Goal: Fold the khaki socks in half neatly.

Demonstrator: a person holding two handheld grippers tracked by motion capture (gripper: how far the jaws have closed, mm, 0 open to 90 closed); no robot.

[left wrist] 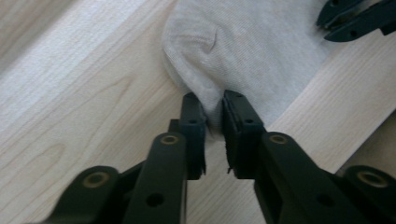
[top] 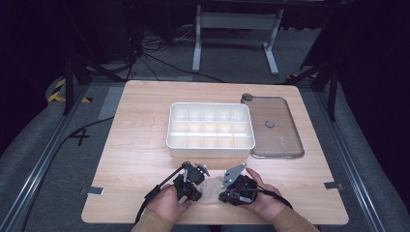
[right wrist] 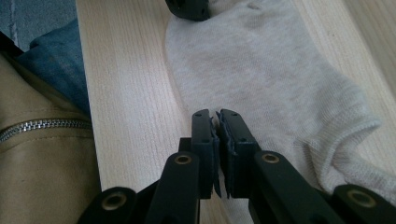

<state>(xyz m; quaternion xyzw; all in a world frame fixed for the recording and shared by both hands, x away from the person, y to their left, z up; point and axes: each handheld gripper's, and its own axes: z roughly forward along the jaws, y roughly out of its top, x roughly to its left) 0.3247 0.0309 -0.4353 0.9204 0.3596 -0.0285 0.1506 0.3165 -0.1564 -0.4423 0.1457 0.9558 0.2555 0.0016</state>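
Sock [right wrist: 261,70] lies flat on the table [top: 135,145] between both claws. Left gripper [left wrist: 212,114] pinches a bunched fold at one edge; right gripper [right wrist: 217,122] is pressed together on the opposite edge, the divided box [top: 211,129] beyond them

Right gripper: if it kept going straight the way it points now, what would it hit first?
The right gripper is already pinched on the edge of the pale sock. Straight on lies more sock, then probably the left gripper at the sock's far end.
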